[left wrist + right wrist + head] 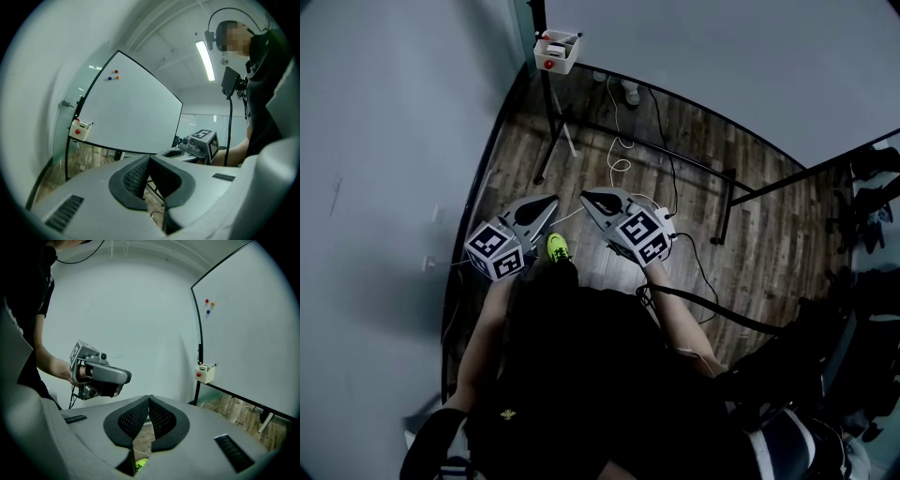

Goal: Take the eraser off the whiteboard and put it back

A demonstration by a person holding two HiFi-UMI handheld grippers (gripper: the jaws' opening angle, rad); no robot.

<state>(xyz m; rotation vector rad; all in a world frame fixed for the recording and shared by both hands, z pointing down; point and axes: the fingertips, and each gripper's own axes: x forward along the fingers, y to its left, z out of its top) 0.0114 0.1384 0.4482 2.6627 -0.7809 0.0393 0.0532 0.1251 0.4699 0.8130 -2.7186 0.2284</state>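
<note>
Two grippers [551,201] [587,196], one whiteboard [136,110] — three magnets [113,76]

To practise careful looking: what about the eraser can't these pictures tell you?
- Eraser: every view; the small white box with a red dot at the large white whiteboard's corner is too small to show its contents.
- Whiteboard's far end: right gripper view, cut by the picture's edge.

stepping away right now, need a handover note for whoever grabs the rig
Left gripper: fingers together, empty.
Right gripper: fingers together, empty.
Whiteboard stands ahead, apart from both grippers; white holder at its lower corner; eraser too small to make out.
Done: nothing that shows.
To do: approach, take the eraser off, put it back.
</note>
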